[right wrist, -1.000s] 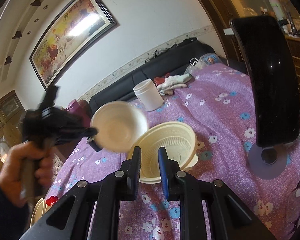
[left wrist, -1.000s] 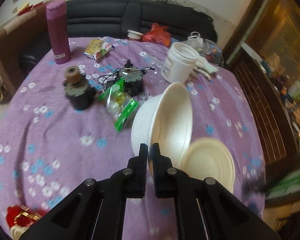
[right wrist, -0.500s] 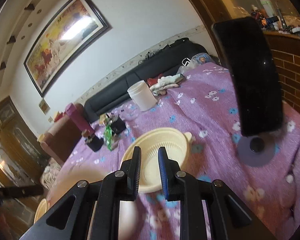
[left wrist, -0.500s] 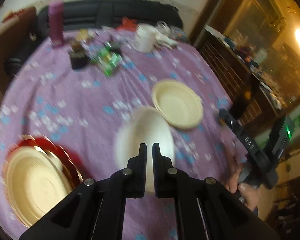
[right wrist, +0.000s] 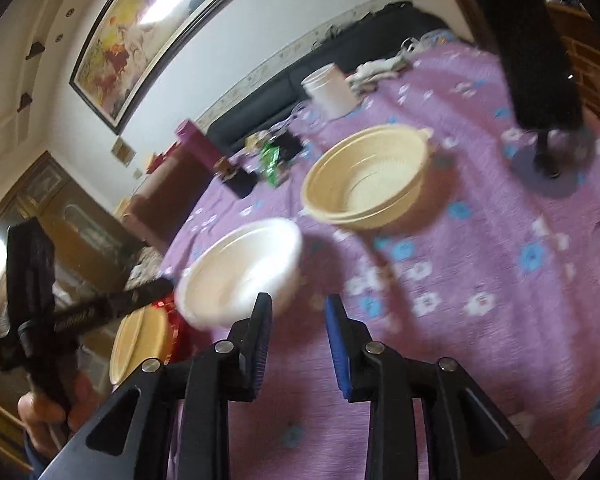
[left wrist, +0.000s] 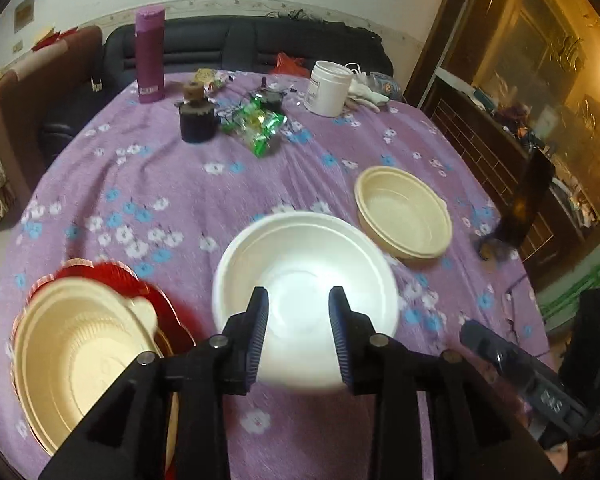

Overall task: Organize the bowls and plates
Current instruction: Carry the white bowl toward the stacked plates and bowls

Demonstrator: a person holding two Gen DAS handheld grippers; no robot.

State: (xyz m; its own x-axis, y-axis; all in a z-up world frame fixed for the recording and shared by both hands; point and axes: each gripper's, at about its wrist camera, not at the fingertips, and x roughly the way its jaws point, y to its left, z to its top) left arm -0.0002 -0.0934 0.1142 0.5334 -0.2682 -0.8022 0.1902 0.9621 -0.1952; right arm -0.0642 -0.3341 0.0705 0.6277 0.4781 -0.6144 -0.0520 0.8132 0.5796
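The left gripper (left wrist: 298, 334) is opening, and the white bowl (left wrist: 306, 292) it held tilted in the air over the far clutter a second ago now sits upright on the purple cloth (left wrist: 172, 176), near the middle of the table. The bowl's near rim lies between the spread jaws, and the pads look clear of it, so I judge it released. It lands loose beside the other dishes, not stacked, so nesting is likely yet to come.

The right gripper (right wrist: 298, 336) is opening too, with nothing between its jaws; only cloth shows in the gap. The white bowl (right wrist: 242, 272) lies just to its left.

Right of and beyond the white bowl, close but apart, stands a cream bowl (left wrist: 404, 218), which looks like two nested; it is empty. At the near left a cream dish (left wrist: 76, 364) rests on a red plate (left wrist: 156, 300) and holds no food. The white bowl is empty as well. A white tub (left wrist: 328, 88) stands at the far side; its inside is hidden.
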